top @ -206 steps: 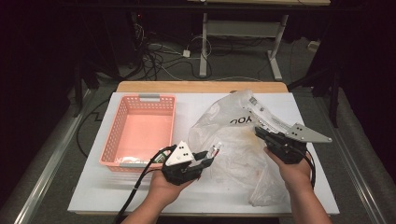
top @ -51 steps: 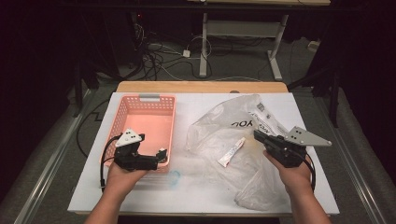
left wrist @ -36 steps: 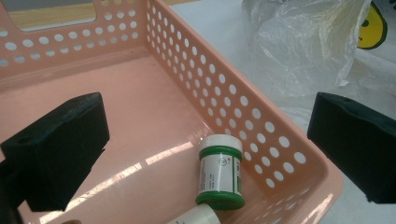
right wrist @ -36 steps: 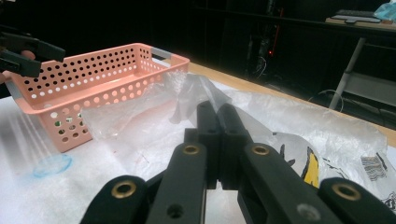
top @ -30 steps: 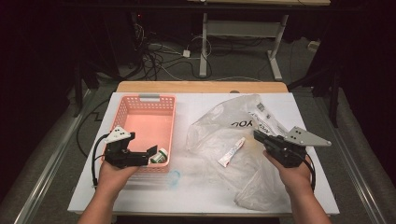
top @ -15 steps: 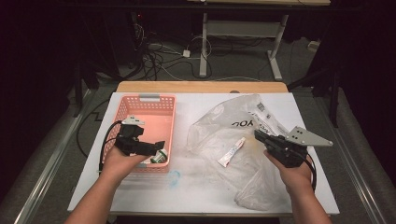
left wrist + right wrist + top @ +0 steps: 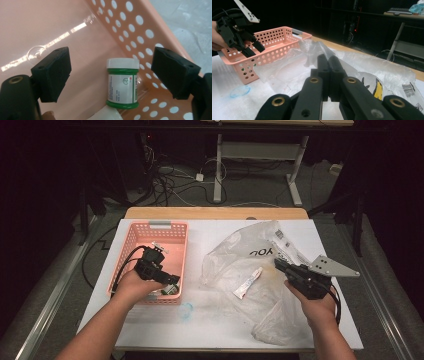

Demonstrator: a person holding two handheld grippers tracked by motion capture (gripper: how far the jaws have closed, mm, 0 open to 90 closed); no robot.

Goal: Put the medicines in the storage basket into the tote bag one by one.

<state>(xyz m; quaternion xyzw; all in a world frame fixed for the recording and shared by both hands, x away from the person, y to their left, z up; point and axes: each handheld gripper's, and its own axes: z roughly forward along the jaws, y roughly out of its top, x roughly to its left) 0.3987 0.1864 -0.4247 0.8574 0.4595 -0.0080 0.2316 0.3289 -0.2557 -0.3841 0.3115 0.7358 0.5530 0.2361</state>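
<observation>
Pink perforated plastic basket [image 7: 131, 251] sits at the left of my table, and my left gripper [image 7: 167, 281] hangs inside it with its jaws wide; they have just been narrowing a little. Between the pads [image 7: 53, 72], touched by neither, lies the small green jar with a white lid and a printed label [image 7: 122, 83], on its side on the basket floor against the holed wall, with another white-capped thing [image 7: 105, 115] just under it. I judge the risk is here: if I draw out carelessly, a pad could nudge the jar and send it rolling, or a jaw could catch the basket wall and drag the basket along.

Further right lies the crumpled clear plastic bag with black lettering [image 7: 260, 265], a white tube [image 7: 247, 283] on it. My right gripper [image 7: 280, 266], jaws pressed shut on nothing, rests over it; lifting could snag the film.

The tabletop [image 7: 215, 325] is white with a wooden far edge, a faint blue ring [image 7: 186, 310] on it. Beyond, the dark room shows floor cables and a desk frame.
</observation>
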